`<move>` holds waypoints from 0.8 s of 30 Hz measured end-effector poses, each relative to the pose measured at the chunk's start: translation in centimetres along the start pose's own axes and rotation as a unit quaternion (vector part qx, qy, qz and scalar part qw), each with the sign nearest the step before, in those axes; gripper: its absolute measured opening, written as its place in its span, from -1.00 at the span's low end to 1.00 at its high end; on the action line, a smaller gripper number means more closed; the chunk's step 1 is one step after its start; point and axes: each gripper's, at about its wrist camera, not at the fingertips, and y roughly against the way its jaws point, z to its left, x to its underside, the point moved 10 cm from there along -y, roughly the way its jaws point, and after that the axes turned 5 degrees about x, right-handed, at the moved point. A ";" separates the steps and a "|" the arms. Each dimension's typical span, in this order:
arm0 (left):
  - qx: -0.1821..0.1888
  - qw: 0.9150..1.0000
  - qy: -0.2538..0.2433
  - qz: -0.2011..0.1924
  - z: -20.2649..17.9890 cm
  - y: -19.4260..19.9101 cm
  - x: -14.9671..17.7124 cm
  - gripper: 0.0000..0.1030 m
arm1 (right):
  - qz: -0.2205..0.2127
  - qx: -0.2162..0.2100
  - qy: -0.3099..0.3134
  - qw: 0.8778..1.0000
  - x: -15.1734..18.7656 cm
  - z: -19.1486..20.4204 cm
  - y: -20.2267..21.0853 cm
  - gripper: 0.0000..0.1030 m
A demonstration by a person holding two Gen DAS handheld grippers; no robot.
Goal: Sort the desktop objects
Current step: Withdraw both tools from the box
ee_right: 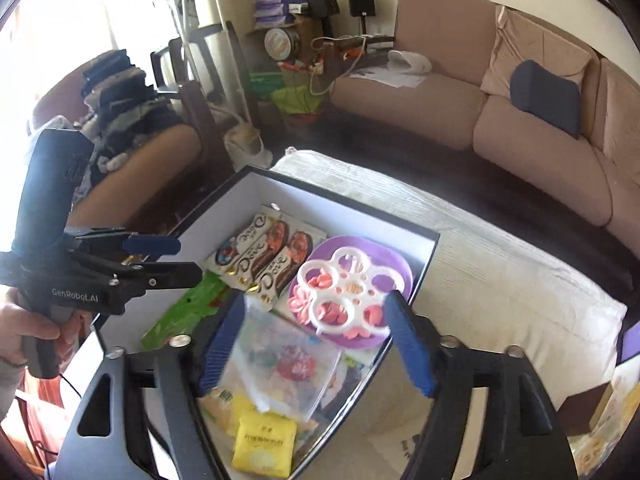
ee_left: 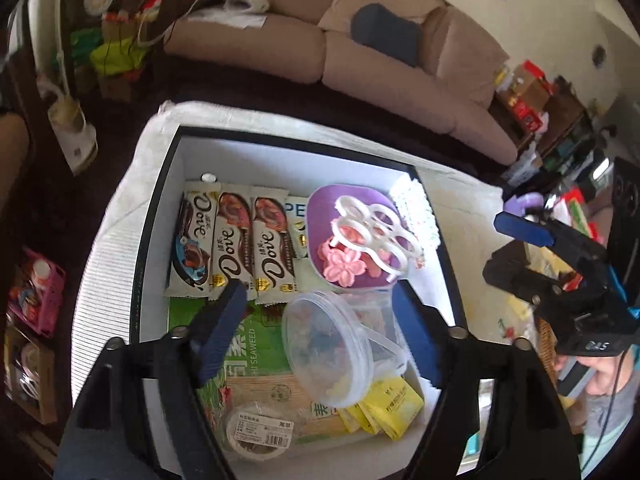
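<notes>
Your left gripper [ee_left: 320, 324] hangs over the near half of the box [ee_left: 156, 216], jaws spread wide and gripping nothing; the clear tub [ee_left: 328, 344] lies directly ahead between them, tipped on its side with its mouth toward the lens. Your right gripper [ee_right: 316, 340] is likewise open and empty above the same corner, so the left appears the nearer and better aligned, in my judgement. Behind the tub sit the purple dish [ee_left: 352, 216] with its white ring mould [ee_left: 376, 228] and three Dove bars [ee_left: 232, 240], long axes running away from you. The box rests on a ribbed white cloth [ee_left: 104, 264] over the bench; a sofa [ee_left: 360, 56] stands beyond.
</notes>
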 end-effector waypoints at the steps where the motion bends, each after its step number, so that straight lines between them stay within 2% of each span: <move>1: -0.010 1.000 -0.013 -0.003 -0.9 0.4 0.3 0.57 | -0.004 0.008 0.001 1.000 0.4 -0.1 0.6 0.89; 2: -0.018 1.000 -0.023 -0.005 -1.6 0.8 0.5 0.62 | -0.009 0.017 0.003 1.000 1.1 0.1 1.3 1.00; 5: -0.045 0.997 -0.056 -0.013 -4.0 2.4 1.6 0.83 | -0.013 0.020 -0.007 1.000 2.0 0.4 3.1 1.00; 6: -0.055 0.996 -0.065 -0.016 -4.6 3.0 1.9 0.97 | -0.016 0.020 -0.014 1.000 2.2 0.5 3.8 1.00; 7: -0.066 0.995 -0.074 -0.022 -5.1 3.7 2.2 1.00 | -0.019 0.022 -0.018 0.999 2.4 0.6 4.3 1.00; 13: -0.120 0.986 -0.107 -0.053 -7.6 7.5 4.7 1.00 | -0.026 0.030 -0.032 0.999 5.0 1.6 8.1 1.00; 24: -0.116 0.985 -0.123 -0.038 -13.2 10.3 12.9 1.00 | -0.017 0.045 -0.052 0.997 12.8 1.1 14.3 1.00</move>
